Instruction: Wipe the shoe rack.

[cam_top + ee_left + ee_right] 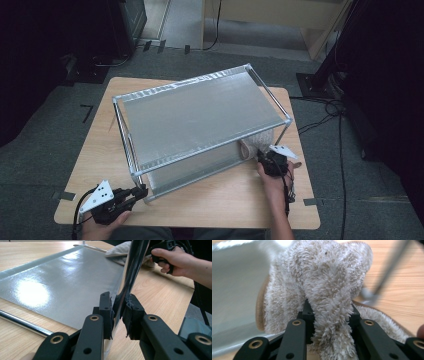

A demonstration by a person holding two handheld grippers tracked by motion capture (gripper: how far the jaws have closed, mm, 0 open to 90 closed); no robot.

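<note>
A fluffy beige towel (324,290) is gripped by the right tongs (329,315) at the near right corner of a metal rack (200,107) on the wooden surface (235,200). The rack's near left post (131,270) is clamped by the left tongs (119,315).

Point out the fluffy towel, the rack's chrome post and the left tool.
fluffy towel (329,290), right gripper view, pile above the jaws.
chrome post (133,267), left gripper view, shaft.
left tool (119,315), left gripper view, between its tips.
</note>
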